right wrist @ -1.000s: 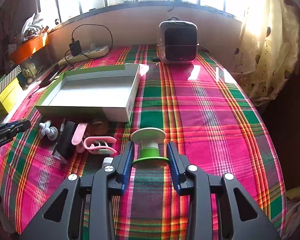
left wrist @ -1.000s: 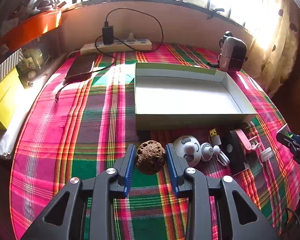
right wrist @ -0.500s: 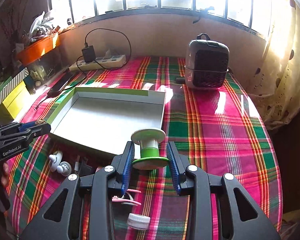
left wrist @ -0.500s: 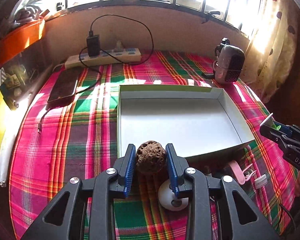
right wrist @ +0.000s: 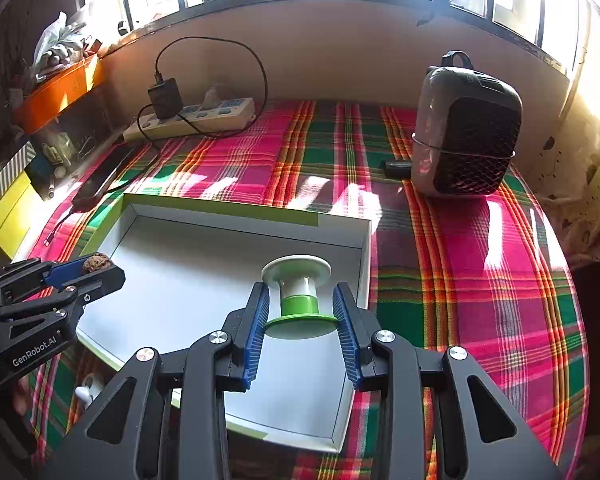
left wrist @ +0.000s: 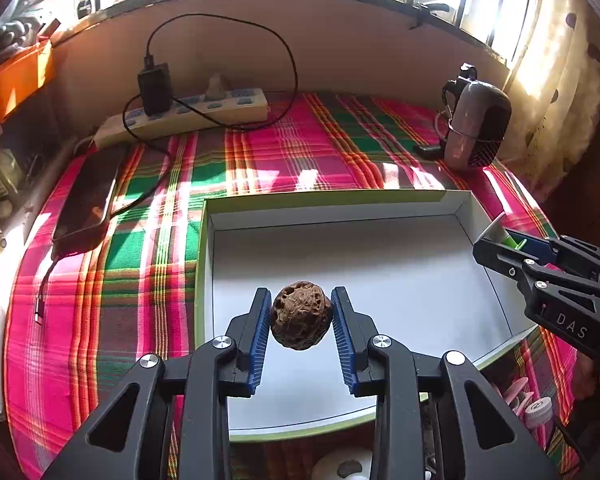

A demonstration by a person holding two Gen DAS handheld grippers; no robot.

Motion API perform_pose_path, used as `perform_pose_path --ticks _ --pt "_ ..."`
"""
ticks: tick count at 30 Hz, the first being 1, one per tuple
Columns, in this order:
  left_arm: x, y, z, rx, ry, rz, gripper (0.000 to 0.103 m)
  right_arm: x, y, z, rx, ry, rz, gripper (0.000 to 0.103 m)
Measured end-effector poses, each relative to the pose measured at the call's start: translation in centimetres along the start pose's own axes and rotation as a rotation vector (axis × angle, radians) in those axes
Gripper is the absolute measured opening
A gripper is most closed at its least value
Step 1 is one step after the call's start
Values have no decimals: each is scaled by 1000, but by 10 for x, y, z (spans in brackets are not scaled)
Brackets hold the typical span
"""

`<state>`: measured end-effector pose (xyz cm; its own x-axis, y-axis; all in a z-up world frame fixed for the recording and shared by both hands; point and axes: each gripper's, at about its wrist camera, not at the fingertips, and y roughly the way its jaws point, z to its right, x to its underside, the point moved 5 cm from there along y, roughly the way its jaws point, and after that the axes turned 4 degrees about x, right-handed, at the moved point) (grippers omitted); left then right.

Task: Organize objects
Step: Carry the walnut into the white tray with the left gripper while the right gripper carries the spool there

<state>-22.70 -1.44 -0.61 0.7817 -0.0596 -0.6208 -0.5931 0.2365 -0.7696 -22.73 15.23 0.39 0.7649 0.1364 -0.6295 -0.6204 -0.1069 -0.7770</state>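
My left gripper [left wrist: 301, 316] is shut on a brown wrinkled walnut [left wrist: 301, 314] and holds it above the near left part of the white open box [left wrist: 400, 264]. My right gripper [right wrist: 301, 312] is shut on a white and green spool [right wrist: 298, 298] and holds it above the box's right part [right wrist: 204, 280]. The right gripper shows at the right edge of the left wrist view [left wrist: 540, 268]. The left gripper with the walnut shows at the left of the right wrist view [right wrist: 60, 280].
A small grey heater [right wrist: 466, 128] stands at the back right. A power strip with a charger [left wrist: 184, 112] and a phone [left wrist: 86, 196] lie at the back left. Small items, a pink clip and a white cap [left wrist: 538, 406], lie in front of the box.
Both grippers have moved forward with their objects, from the cloth in front of the box to above the box's inside. Neither has let go.
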Motion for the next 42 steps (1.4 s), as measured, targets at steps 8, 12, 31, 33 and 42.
perform_pose_path --ticks 8,12,31,33,42 --pt "-8 23 0 -2 2 -30 29 -13 26 -7 -4 -19 -26 35" --pt "-9 29 0 -5 1 -38 29 -16 35 -8 -9 -12 -44 35" --pt "-12 35 3 -49 30 -47 29 -15 53 -6 24 -14 -107 35" --pt "-12 35 3 -52 34 -48 29 -15 53 -5 30 -16 -107 35" --pt "-12 35 3 -54 38 -48 29 -14 54 -6 43 -30 -113 35"
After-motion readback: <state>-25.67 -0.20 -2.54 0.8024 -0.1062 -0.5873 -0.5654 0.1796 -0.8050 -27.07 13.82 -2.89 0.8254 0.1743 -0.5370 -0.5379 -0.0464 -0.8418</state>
